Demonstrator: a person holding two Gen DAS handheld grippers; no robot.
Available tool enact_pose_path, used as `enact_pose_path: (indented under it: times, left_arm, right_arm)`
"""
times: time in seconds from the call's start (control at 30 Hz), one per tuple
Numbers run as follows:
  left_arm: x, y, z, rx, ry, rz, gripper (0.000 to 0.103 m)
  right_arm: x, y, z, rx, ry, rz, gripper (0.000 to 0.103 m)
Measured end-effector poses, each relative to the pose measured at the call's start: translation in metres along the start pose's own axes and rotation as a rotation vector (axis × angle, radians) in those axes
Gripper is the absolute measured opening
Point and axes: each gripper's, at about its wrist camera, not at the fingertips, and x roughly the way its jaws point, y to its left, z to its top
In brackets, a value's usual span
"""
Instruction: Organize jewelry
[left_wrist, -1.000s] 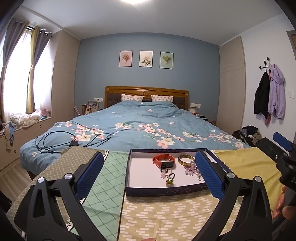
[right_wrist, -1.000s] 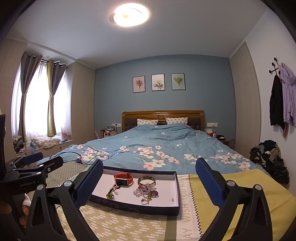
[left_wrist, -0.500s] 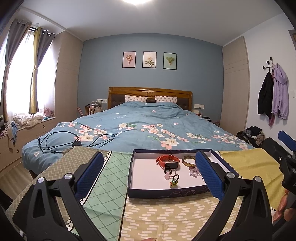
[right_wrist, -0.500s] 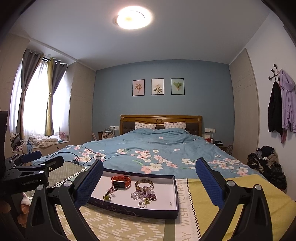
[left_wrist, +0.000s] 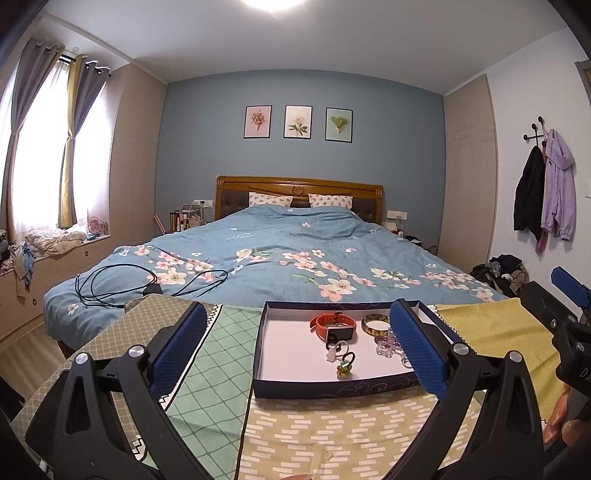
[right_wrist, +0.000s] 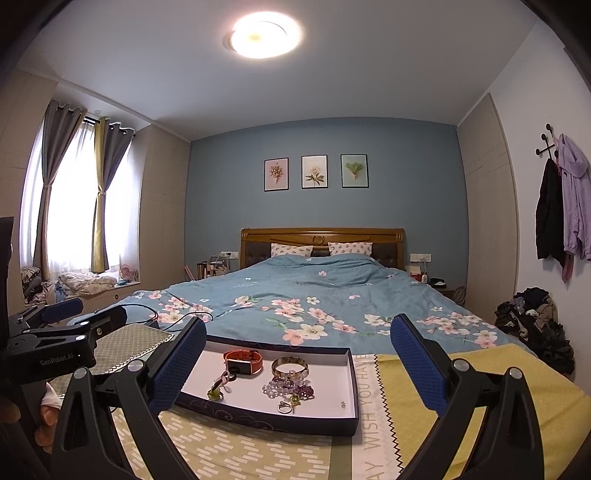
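Navy-walled, the shallow cardboard tray with a white floor (right_wrist: 354, 373) sits on the patchwork cloth-covered table (left_wrist: 332, 435), ahead of both grippers. The left gripper (left_wrist: 295, 347) and the right gripper (right_wrist: 297, 365) are both spread wide and grip nothing. Between the right gripper's fingers lie an orange-strapped watch (right_wrist: 243, 361), a gold bangle (right_wrist: 290, 366), a purple and clear bead cluster (right_wrist: 290, 387) and a small ring (right_wrist: 283, 407), all loose and close together in the tray. That fits jewelry gathered already or awaiting sorting; I cannot tell which.
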Motion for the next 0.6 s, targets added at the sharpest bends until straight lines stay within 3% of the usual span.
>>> enact_pose_path:
  times: [0.6]
  left_arm:
    - [-0.0018, -0.0021, 0.0006, 0.009, -0.008, 0.003, 0.097]
  right_arm:
    - [0.0018, -0.0006, -0.0016, 0.008, 0.008, 0.001, 0.097]
